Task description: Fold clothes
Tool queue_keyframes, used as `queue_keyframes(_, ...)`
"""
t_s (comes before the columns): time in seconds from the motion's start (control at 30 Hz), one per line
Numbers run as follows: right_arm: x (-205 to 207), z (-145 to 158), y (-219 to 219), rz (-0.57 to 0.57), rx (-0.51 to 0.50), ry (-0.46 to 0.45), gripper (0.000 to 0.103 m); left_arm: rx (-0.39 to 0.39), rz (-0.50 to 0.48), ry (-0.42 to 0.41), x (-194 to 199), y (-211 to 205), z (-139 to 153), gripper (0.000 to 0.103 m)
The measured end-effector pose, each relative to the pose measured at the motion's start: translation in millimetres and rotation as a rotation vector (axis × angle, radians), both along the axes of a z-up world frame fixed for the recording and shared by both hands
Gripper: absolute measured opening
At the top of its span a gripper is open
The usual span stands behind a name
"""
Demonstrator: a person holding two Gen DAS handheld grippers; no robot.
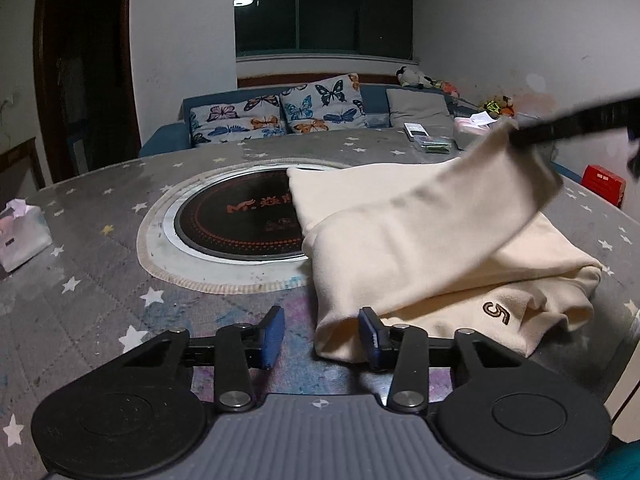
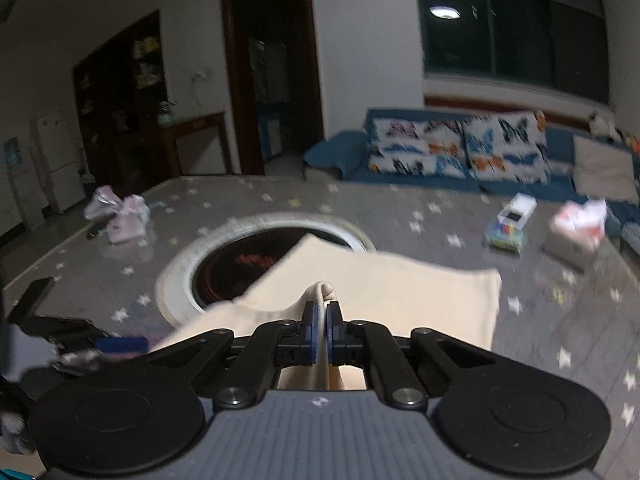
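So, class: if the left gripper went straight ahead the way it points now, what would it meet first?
The left gripper is open and low over the table. Its right finger is already at the near edge of the cream garment, so the cloth probably comes first, though depth is unclear.

star-print table cover (image 1: pixel 100 208) | round cooktop (image 1: pixel 236 220) | butterfly cushions (image 1: pixel 280 114) | tissue pack (image 1: pixel 22 232)
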State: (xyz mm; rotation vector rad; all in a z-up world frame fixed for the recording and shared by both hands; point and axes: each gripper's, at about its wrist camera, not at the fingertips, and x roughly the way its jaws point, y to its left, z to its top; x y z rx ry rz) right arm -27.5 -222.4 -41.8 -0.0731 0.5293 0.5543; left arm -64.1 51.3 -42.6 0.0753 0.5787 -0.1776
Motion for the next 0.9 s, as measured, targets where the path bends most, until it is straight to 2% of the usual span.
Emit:
queue_keyframes(0.1,-6.0,18.7,8.0,0.035,0.0,-0.056,0.004,0.011,0.001,-0.001,0.2,-1.3,-1.4,0.031)
queue_keyframes(0.13,-8.0,24.9,10.6,0.046,0.001,-0.075,0.004,0.014,0.004,0.0,0.3,-1.2,-1.7,0.021)
queue_keyframes(0.27,-13.5,38.6,12.7,0.054,0.008,-0.123,0.004,0.016,0.017,0.001,0.4,1.6,-1.7,0.008)
queue_keyframes(0.37,-10.8,33.4,7.2,0.022,0.001,-0.097,0.004,0.021,0.02,-0.006,-0.6,3.7,-0.6,0.006)
queue_keyframes(0.63,10.4,-34.1,-20.3,-0.109,-0.057,0.132,0.005,0.038,0.005,0.016,-1.9,4.5,-1.4,0.006)
queue_keyframes(0.77,13.0,-56.5,-31.1,-0.141,-0.082,0.203,0.006,0.036,-0.008,0.044,-2.5,9.2,2.4,0.01)
queue_keyframes(0.8,13.5,-61.8,-33.8,-0.148,-0.088,0.22,0.007,0.035,-0.008,0.053,-2.6,12.3,4.5,0.013)
queue_keyframes(0.9,12.0,-57.2,-40.9,-0.148,-0.079,0.194,0.007,0.031,0.011,0.06,-2.2,23.3,13.9,0.013)
